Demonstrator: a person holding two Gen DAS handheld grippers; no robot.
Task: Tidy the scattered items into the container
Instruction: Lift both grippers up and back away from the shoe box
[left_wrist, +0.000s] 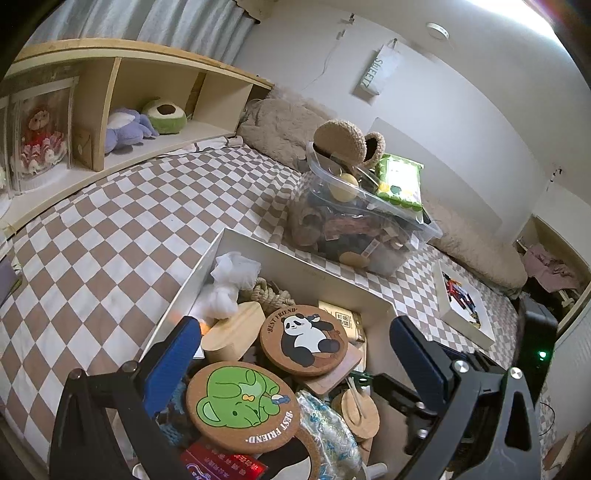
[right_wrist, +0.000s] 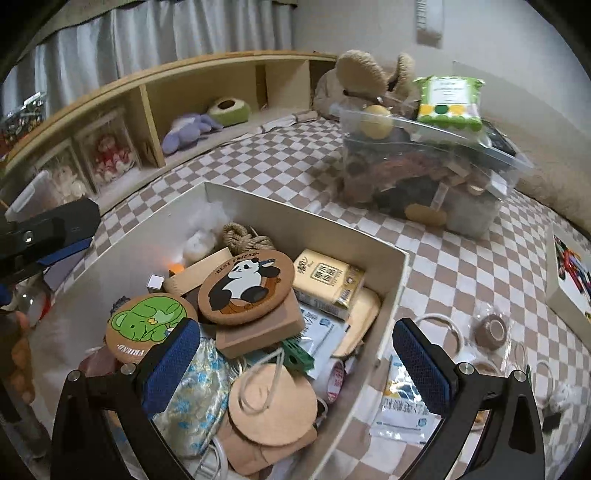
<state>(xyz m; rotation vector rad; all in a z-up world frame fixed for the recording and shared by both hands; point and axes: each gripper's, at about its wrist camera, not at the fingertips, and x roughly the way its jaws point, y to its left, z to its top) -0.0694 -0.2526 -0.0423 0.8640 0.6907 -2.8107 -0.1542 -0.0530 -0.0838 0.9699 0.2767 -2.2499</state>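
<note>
While both hover over box (right_wrist: 391, 295), tools (left_wrist: 291, 354) (right_wrist: 295, 354) gape wide, empty.

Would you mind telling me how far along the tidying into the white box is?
Well along: the white box already holds the panda coaster, green coaster and tissue pack. Nothing is in hand; both the left gripper and right gripper are open and empty. Left on the bed: the sachet, tape roll and rings.
</note>
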